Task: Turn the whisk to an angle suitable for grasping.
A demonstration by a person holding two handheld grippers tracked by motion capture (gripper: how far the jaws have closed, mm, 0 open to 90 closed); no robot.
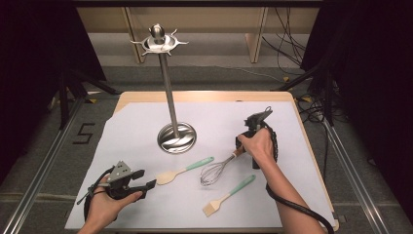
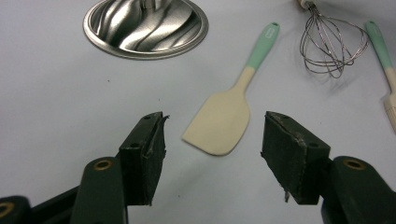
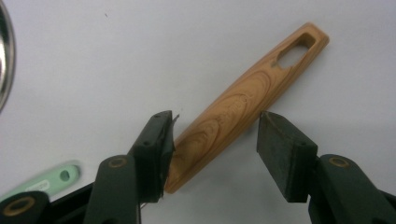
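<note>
- Whisk point(image 1: 216, 169) lies at centre right of the high view, wires toward the lower left, its wooden handle point(image 3: 243, 105) running up to the right under the right hand.
- In the right gripper view the handle slants from lower centre to upper right, its slotted end at upper right; it passes between the two black jaws.
- Right gripper point(image 3: 212, 151) has its jaws wide apart around the handle: the left jaw is at or touching the wood, the right jaw stands clear of it, so nothing is clamped.
- Left gripper point(image 2: 212, 154) also has its jaws wide apart and holds nothing; in the high view it sits at lower left point(image 1: 141, 183), held in the left hand point(image 1: 104, 204).
- Spatula point(image 2: 231, 112) lies just beyond the left jaws in the left gripper view, cream blade nearest them, green handle pointing to the upper right; it is not touched.
- Brush point(image 1: 228, 196) lies at lower centre right of the high view, below the whisk and apart from it, green handle to the upper right.
- Stand point(image 1: 168, 92) rises from its round steel base point(image 2: 144, 25) at centre of the high view, above the spatula, with a hooked ring at its top.
- Paper point(image 1: 136, 131) covers the table point(image 1: 204, 95) under all of these.
</note>
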